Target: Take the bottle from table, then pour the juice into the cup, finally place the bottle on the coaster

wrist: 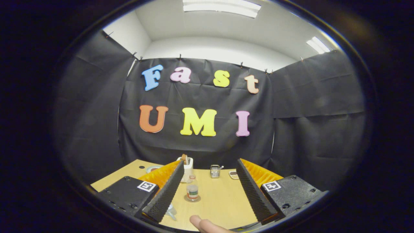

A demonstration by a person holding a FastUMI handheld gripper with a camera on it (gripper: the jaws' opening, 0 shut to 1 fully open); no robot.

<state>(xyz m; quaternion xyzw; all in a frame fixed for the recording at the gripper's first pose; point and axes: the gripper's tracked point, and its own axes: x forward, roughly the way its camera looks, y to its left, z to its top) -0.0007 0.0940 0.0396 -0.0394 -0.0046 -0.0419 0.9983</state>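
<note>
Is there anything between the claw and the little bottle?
No. In the gripper view, the open claw has only bare table ahead of it up to the bottle, which stands on a round coaster.

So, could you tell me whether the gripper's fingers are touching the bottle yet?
Apart. The gripper view shows the gripper open, and the bottle standing on its coaster ahead between the fingers, with bare table visible on both sides of it.

bright ceiling lights (222, 7) overhead, sharp centre, fisheye bending and dimming toward edges.
</note>
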